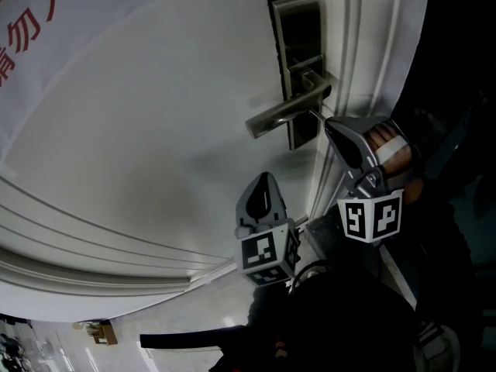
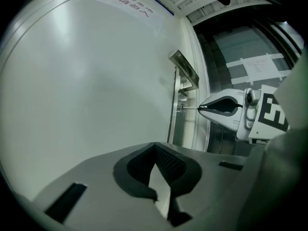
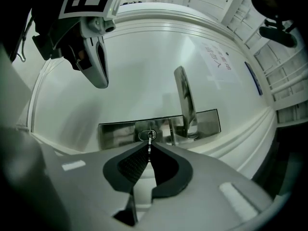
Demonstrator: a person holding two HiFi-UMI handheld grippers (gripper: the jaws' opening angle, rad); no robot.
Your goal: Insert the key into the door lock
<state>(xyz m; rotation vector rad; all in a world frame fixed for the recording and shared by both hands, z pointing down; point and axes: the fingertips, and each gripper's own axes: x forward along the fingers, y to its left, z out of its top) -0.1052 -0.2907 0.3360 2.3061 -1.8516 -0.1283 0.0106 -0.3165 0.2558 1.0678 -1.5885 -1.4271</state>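
At the edge of the white door (image 1: pixel 155 130), a steel lock plate (image 3: pixel 207 121) is mounted, with a lever handle (image 1: pixel 283 115) projecting beside the keyhole (image 3: pixel 148 135). The right gripper (image 1: pixel 332 127) is pinched on the key (image 3: pixel 149 146), whose tip is set at the keyhole; its depth cannot be judged. The left gripper (image 1: pixel 265 178) is held off the door, its jaws pressed together on nothing. A jam is judged likely if the blade is pushed off the keyway's axis, and the thin key could be twisted in the pads by that force. The door face is smooth, glossy and moulded, and a notice (image 1: pixel 31 22) with red characters is fixed to it. Darkness is seen past the door frame (image 1: pixel 364 53).
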